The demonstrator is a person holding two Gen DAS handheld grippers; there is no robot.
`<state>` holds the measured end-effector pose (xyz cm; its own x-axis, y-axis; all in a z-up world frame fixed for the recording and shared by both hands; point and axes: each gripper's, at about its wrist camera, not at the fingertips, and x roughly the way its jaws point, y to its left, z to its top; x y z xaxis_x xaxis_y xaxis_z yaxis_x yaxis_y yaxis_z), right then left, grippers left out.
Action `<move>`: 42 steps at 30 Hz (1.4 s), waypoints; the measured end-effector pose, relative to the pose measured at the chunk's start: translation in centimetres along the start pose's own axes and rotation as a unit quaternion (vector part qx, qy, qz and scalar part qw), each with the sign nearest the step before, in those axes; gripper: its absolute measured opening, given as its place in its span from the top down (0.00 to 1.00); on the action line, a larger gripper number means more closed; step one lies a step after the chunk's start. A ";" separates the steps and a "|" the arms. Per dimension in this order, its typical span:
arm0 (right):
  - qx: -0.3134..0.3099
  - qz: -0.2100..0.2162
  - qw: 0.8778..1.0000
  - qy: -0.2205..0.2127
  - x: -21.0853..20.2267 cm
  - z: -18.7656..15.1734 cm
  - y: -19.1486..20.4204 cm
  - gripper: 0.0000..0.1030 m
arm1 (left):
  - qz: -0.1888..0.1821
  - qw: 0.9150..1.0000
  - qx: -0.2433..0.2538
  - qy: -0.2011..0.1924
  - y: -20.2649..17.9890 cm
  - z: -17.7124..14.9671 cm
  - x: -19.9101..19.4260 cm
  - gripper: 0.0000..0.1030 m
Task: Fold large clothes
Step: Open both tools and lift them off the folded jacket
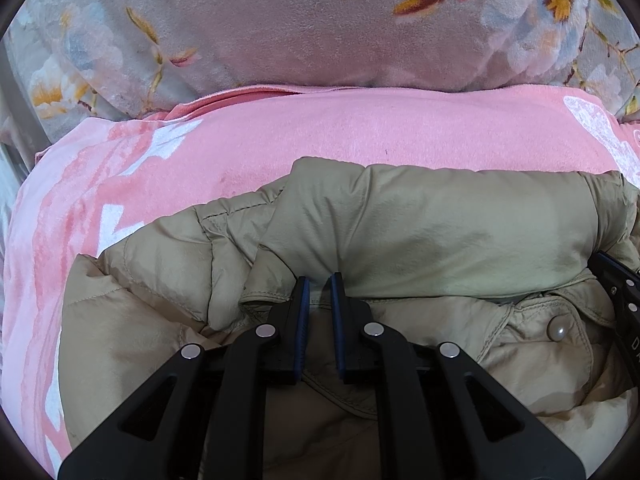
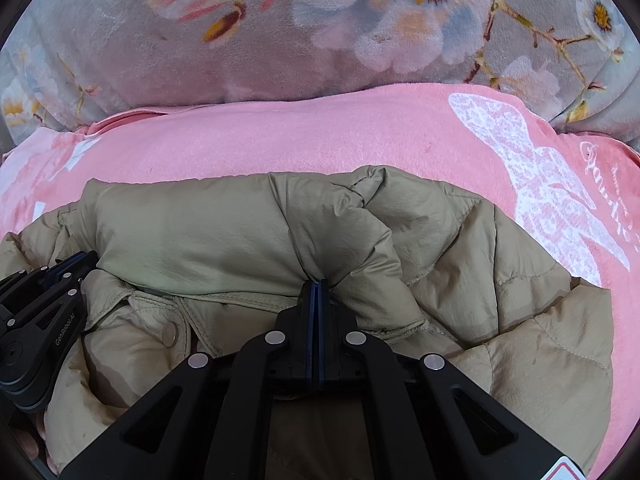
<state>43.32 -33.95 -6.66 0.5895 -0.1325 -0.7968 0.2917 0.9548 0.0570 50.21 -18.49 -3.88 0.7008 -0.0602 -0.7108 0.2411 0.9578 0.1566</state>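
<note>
A beige padded jacket (image 1: 420, 220) (image 2: 200, 232) lies bunched on a pink blanket (image 1: 320, 128) (image 2: 280, 140). A thick folded roll of it runs across both views, just past the fingertips. My left gripper (image 1: 318, 280) has its jaws nearly together, with beige fabric pinched between the blue pads at the roll's lower edge. My right gripper (image 2: 318, 282) has its pads pressed tight together, and creases in the cloth gather at its tips. Each gripper shows in the other's view: the right gripper (image 1: 620, 292) at the right edge, the left gripper (image 2: 44, 300) at the left edge. A snap button (image 1: 557, 330) (image 2: 170, 334) lies between them.
A grey floral plush quilt (image 1: 260, 32) (image 2: 200, 40) bulges up behind the pink blanket, along the far side. The blanket carries white printed patterns (image 2: 540, 184) on its right part and pale patterns (image 1: 120, 168) on its left part.
</note>
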 end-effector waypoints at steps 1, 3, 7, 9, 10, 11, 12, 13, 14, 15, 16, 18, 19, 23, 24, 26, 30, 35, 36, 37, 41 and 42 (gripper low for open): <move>0.000 0.000 1.000 0.000 0.0 0.1 -0.3 1.00 | 0.000 1.000 0.000 0.000 -0.1 0.0 0.0 0.90; 0.000 0.000 1.000 0.000 0.0 0.0 -0.1 1.00 | 0.001 1.000 0.001 0.000 0.0 0.0 0.0 0.90; 0.001 0.003 1.000 0.000 0.1 0.1 0.0 1.00 | 0.001 1.000 0.001 0.000 -0.2 0.0 0.0 0.90; 0.009 0.017 1.000 0.000 0.1 0.2 -0.6 1.00 | 0.003 1.000 0.003 0.000 -0.2 0.0 0.0 0.90; 0.019 0.030 0.999 -0.002 -0.2 0.1 -1.2 1.00 | 0.006 1.000 0.005 -0.001 -0.1 0.0 -0.2 0.90; 0.029 0.039 0.999 -0.002 -0.8 -0.1 -1.5 1.00 | 0.007 1.000 0.007 -0.001 0.0 -0.1 -0.7 0.88; 0.040 0.042 0.998 -0.001 -2.3 -0.5 -2.4 0.99 | 0.011 1.000 0.007 -0.001 0.4 -0.5 -1.9 0.77; 0.049 0.046 0.998 -0.005 -4.1 -1.2 -3.0 0.89 | 0.009 1.000 0.001 -0.007 0.7 -1.1 -3.4 0.56; 0.053 0.052 0.997 -0.009 -6.0 -2.0 -3.5 0.83 | -0.007 1.000 -0.007 -0.016 1.4 -1.8 -4.9 0.45; 0.054 0.060 0.997 -0.012 -7.9 -3.0 -3.8 0.69 | -0.047 0.998 -0.018 -0.031 2.9 -3.1 -7.6 0.25; 0.053 0.078 0.995 -0.012 -10.7 -4.7 -4.7 0.60 | -0.069 0.997 -0.022 -0.036 3.9 -4.2 -9.3 0.16; 0.044 0.096 0.994 -0.011 -15.6 -8.4 -6.0 0.53 | -0.092 0.995 -0.027 -0.036 6.8 -7.1 -13.0 0.14; 0.040 0.089 0.995 -0.007 -18.5 -11.2 -6.9 0.47 | -0.095 0.995 -0.028 -0.026 8.7 -9.0 -14.8 0.14; 0.078 0.081 0.993 0.021 -26.6 -21.7 -11.2 0.41 | -0.105 0.992 -0.066 0.026 16.2 -17.1 -19.9 0.13; 0.102 0.083 0.991 0.032 -28.1 -24.5 -12.6 0.40 | -0.103 0.991 -0.078 0.040 18.0 -19.5 -20.9 0.13; 0.134 0.077 0.987 0.046 -30.0 -28.9 -14.8 0.40 | -0.098 0.989 -0.096 0.054 20.1 -23.1 -22.3 0.13; 0.179 0.081 0.979 0.043 -33.4 -36.0 -16.6 0.40 | -0.103 0.981 -0.142 0.079 23.5 -30.0 -24.4 0.13; 0.216 0.129 0.967 0.027 -34.1 -38.9 -15.9 0.38 | -0.167 0.956 -0.221 0.098 24.9 -34.7 -24.4 0.13; 0.216 0.134 0.967 0.025 -34.1 -39.1 -15.6 0.38 | -0.167 0.954 -0.233 0.084 25.1 -35.0 -24.6 0.13; 0.215 0.144 0.966 0.024 -34.1 -39.0 -15.1 0.38 | -0.166 0.954 -0.238 0.079 24.9 -35.2 -24.6 0.13; 0.204 0.151 0.967 0.021 -33.7 -38.9 -11.9 0.38 | -0.168 0.949 -0.256 0.068 24.2 -35.2 -24.8 0.30; 0.195 0.135 0.971 0.016 -33.7 -38.9 -11.4 0.38 | -0.174 0.949 -0.254 0.071 23.7 -35.0 -24.8 0.45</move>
<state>-9.18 -30.06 -3.83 0.6622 0.1232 -0.7391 0.3959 0.7800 0.4847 15.06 15.57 -6.55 0.5323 -0.3930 -0.7498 0.0607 0.9011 -0.4293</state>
